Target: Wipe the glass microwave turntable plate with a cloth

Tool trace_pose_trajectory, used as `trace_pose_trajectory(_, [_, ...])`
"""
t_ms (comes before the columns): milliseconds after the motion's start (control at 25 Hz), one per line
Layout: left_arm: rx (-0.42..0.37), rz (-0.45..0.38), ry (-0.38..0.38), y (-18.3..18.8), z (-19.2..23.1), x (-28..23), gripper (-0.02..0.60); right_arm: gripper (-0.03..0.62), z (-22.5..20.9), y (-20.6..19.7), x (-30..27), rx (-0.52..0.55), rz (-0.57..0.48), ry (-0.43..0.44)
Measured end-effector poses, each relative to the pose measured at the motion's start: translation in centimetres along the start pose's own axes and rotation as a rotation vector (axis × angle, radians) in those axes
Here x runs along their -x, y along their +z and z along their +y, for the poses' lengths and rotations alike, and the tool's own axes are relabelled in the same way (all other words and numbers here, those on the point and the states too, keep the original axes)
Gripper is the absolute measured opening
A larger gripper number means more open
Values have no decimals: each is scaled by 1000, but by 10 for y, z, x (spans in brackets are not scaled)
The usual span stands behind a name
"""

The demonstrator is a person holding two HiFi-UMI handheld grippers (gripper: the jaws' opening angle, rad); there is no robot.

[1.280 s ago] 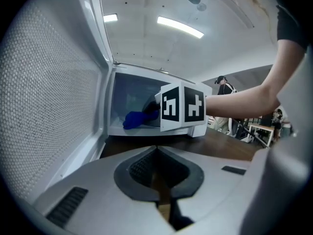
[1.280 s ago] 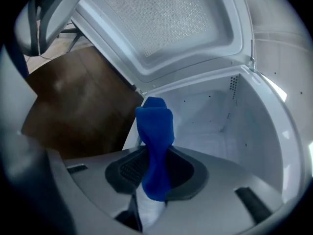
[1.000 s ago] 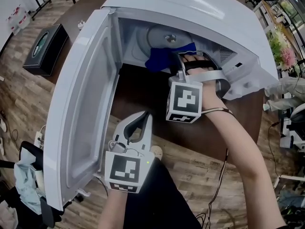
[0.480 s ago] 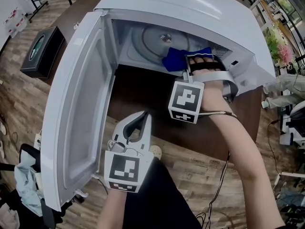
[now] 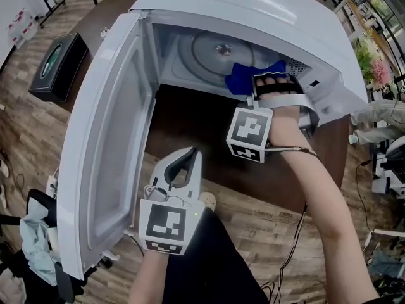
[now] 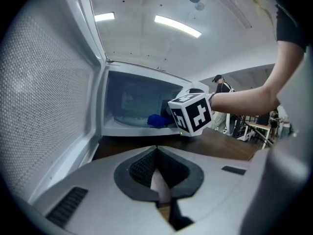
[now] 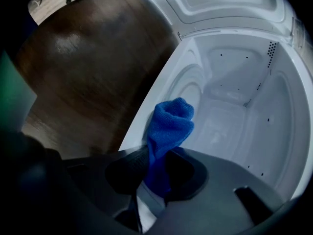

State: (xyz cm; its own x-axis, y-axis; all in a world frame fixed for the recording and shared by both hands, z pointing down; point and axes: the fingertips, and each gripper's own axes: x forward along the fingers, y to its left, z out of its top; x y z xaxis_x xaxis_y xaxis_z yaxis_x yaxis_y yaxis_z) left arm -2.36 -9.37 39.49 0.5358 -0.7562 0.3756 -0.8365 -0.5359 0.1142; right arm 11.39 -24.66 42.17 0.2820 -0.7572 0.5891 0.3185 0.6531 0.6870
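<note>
The glass turntable plate [image 5: 205, 52] lies on the floor of the open white microwave [image 5: 253, 11]. A blue cloth [image 5: 250, 76] rests on the plate's right front part. My right gripper [image 5: 261, 84] reaches into the cavity and is shut on that cloth; in the right gripper view the cloth [image 7: 168, 126] bunches up out of the right gripper [image 7: 155, 165]. My left gripper [image 5: 192, 154] hangs shut and empty in front of the table, well away from the microwave. From the left gripper [image 6: 156, 151] I see the cloth [image 6: 157, 120] and the right gripper's marker cube [image 6: 191, 114].
The microwave door [image 5: 107, 151] stands swung wide open to the left. The microwave sits on a dark brown table [image 5: 190, 128]. A black box [image 5: 54, 59] lies on the wooden floor at far left. Potted plants [image 5: 373, 62] stand at right.
My right gripper has carried the blue cloth rightward across the plate, from the middle front to the right front. The left gripper has stayed put.
</note>
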Motion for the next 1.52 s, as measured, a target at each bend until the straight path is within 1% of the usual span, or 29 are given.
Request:
trace_pose_trajectory(160, [-3, 2, 0, 1, 1, 1, 5, 83, 1, 0, 1, 18, -7, 4])
trace_pose_trajectory(240, [-9, 4, 0, 2, 1, 3, 5, 83, 1, 2, 5, 12, -27, 1])
trace_pose_trajectory(360, [-16, 9, 2, 4, 2, 6, 5, 83, -4, 5, 17, -40, -77, -21])
trace_pose_trajectory(480, [-11, 14, 12, 8, 3, 10, 5, 84, -11, 10, 39, -138, -164, -24])
trace_pose_trajectory(600, [7, 22, 21, 16, 3, 15, 5, 84, -6, 14, 58, -231, -237, 24])
trace_pose_trajectory(760, [1, 30, 36, 32, 2, 17, 5, 84, -5, 6, 77, -304, -276, 84])
trace_pose_trajectory(880, [-8, 38, 42, 45, -1, 17, 5, 83, 2, 1, 91, -371, -312, 158])
trace_pose_trajectory(1040, [-26, 53, 63, 62, 1, 14, 5, 83, 7, -6, 112, -540, -404, 247])
trace_pose_trajectory(1160, [-26, 52, 64, 75, -2, 9, 5, 84, 7, -18, 125, -707, -478, 291])
trace_pose_trajectory(1240, [-21, 45, 58, 83, -5, 6, 5, 83, 5, -28, 131, -841, -533, 306])
trace_pose_trajectory(1360, [-27, 35, 55, 96, -14, 4, 5, 83, 3, -44, 141, -1068, -627, 327])
trace_pose_trajectory(1520, [-23, 11, 49, 112, -24, 1, 5, 84, -3, -70, 159, -1381, -789, 330])
